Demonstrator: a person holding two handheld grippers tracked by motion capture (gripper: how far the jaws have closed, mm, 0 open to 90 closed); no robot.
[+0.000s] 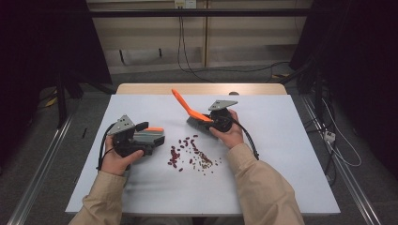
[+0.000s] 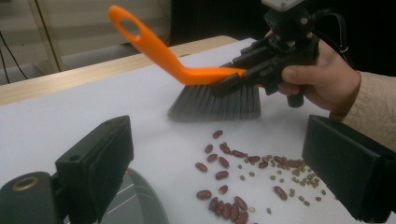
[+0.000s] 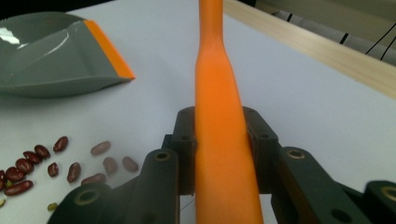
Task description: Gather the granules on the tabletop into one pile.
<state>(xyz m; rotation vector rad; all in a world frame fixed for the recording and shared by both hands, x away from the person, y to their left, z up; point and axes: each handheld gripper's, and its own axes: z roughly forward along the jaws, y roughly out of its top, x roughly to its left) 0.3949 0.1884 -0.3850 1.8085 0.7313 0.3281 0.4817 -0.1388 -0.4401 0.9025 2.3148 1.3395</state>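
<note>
Sweeping of scattered beans into a dustpan, seen mid-task on a white table. The right tool is clamped on the orange handle of a small brush, whose grey bristles hover just behind the beans on their far side; the handle slants up and away from the person. The left tool holds the grey dustpan by its rear, its orange lip facing the beans but set apart from them. Red beans and small green ones lie in a loose band between brush and pan. Good practice, as judged here: lower the bristles until they touch the table, draw them in short strokes towards the lip, and keep the lip flat against the surface so nothing slips beneath. Both forearms enter from below, each wrist level, the right hand angled inward towards the left.
</note>
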